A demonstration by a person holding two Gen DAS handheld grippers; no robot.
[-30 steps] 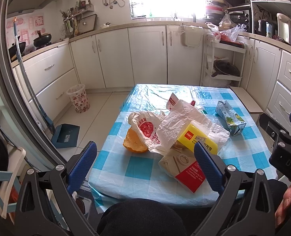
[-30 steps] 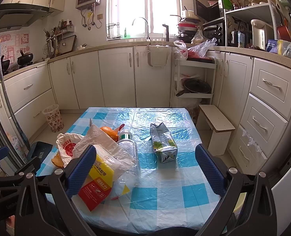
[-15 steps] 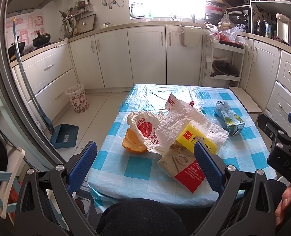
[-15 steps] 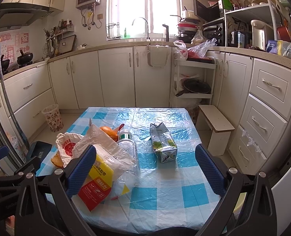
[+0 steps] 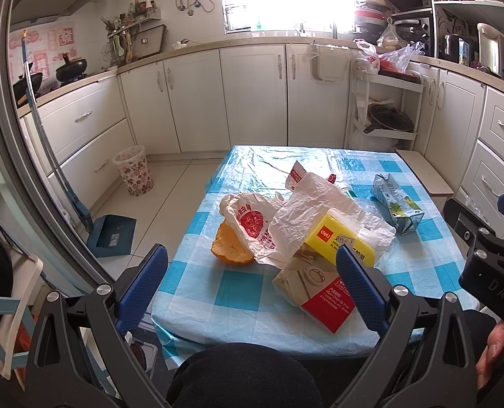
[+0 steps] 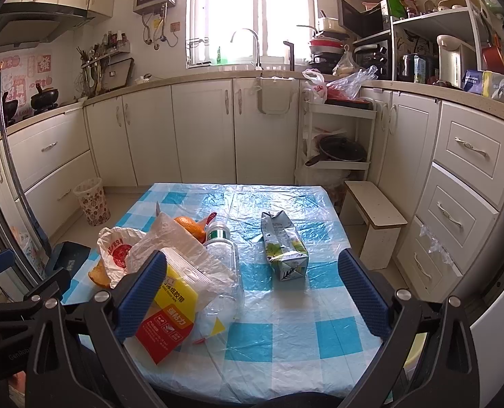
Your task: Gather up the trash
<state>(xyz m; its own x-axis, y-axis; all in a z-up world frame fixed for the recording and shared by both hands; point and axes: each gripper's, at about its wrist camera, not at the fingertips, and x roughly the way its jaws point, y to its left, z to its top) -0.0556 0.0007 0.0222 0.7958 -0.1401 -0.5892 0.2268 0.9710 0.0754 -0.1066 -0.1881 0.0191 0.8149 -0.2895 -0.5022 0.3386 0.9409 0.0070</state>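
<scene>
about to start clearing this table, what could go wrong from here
The clear bottle lies on its side under the loose white bags, so pulling a bag may roll it. The red and white packet sits near the table edge and could slide off. The wastebasket stands away on the floor.

Blown-out window (image 6: 248, 13) backlight; sharp frames, edges fisheye-warped and dark.

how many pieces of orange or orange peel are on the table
2. One orange peel lies at the left edge of the trash pile, half under the white printed bag. Another orange piece sits behind the pile, by the bottle. More may be hidden under the bags.
</scene>
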